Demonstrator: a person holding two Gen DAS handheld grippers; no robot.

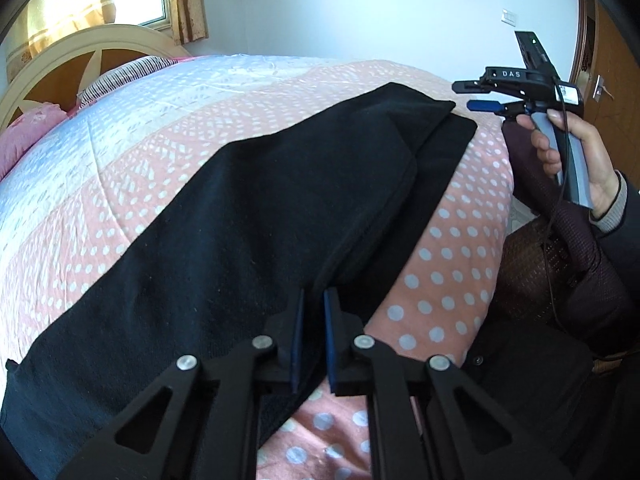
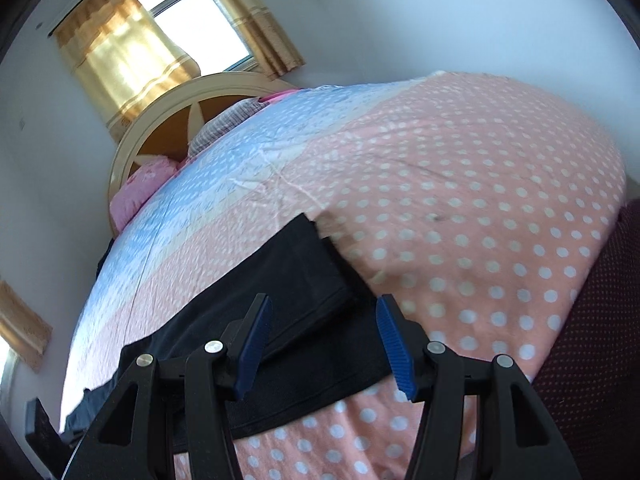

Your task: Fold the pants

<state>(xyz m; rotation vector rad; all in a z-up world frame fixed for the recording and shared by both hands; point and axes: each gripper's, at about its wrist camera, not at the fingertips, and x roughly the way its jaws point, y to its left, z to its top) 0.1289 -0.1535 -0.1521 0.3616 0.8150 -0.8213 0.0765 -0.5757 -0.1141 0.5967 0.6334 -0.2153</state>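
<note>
Black pants [image 1: 248,200] on dotted quilt [image 1: 452,240]; left hand-held gripper [image 1: 314,300] narrow, pinching nothing visible; right hand-held gripper [image 2: 324,312] wide, marked "DAS".

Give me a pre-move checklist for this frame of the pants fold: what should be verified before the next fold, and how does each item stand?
1. Pants lie on the bed, one part already folded over: ok.
2. Folded edges aligned: not ok; the upper layer's end sits askew, leaving the lower layer exposed.
3. Left gripper state: jaws nearly closed, low at the pants' near edge; whether cloth is pinched between them, cannot tell.
4. Right gripper free: ok; jaws open, empty, above the pants' end.
5. Right gripper clear of the fabric, seen held up in the person's hand: ok.
</note>
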